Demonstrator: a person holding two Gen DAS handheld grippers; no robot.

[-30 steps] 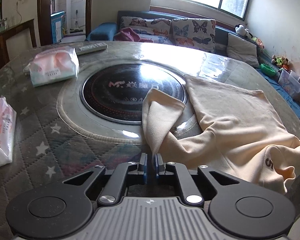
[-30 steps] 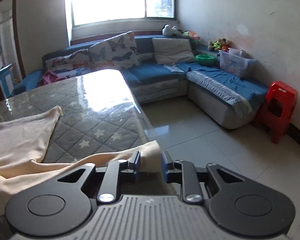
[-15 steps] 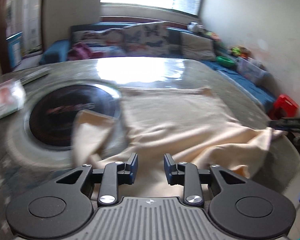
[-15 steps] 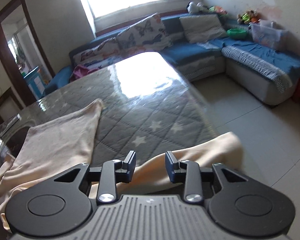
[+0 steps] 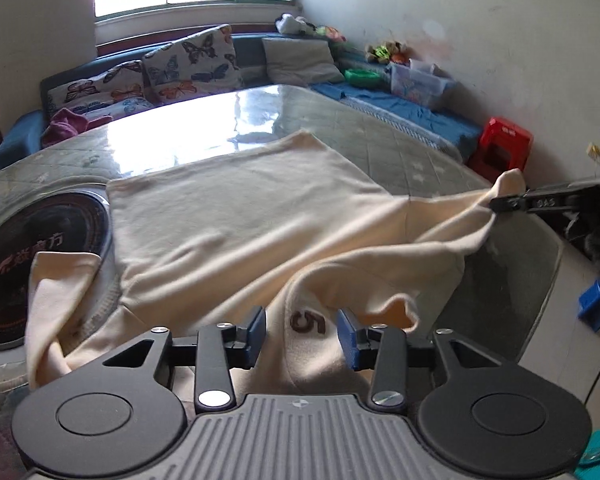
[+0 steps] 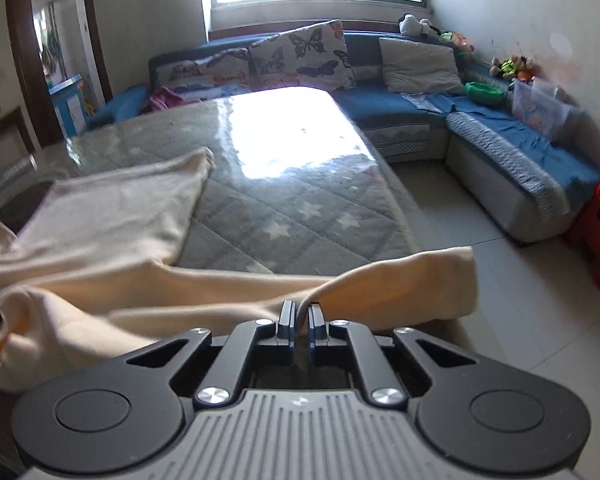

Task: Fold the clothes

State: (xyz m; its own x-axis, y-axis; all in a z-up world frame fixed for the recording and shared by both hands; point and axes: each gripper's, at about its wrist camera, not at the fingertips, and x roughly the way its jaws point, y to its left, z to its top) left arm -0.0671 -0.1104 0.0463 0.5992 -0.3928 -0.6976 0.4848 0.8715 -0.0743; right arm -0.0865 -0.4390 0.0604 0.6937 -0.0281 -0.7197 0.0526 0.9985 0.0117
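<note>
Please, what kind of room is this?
Most likely a home living room: a blue corner sofa with butterfly cushions, a quilt-covered table holding a cream garment, and soft toys by the wall.

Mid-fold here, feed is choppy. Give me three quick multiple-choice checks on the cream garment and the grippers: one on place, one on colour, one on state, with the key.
1. Where does the brown "5" on the cream garment sit?
A. Between the fingers of the left gripper
B. On the dark round cooktop
C. At the garment's far edge

2. What colour is the plastic stool beside the table?
A. Green
B. Red
C. Yellow

3. How does the right gripper stand?
A. Wide open, nothing in it
B. Shut on the stool
C. Shut on a fold of the cream garment

Key: 1 A, the numeral shows in the gap between the blue pads, which are opening and not pressing on it. 2 B, it is bright red against the grey floor. 3 C, cloth is pinched between its nearly touching fingers, and the left view shows it pulling a corner taut.
</note>
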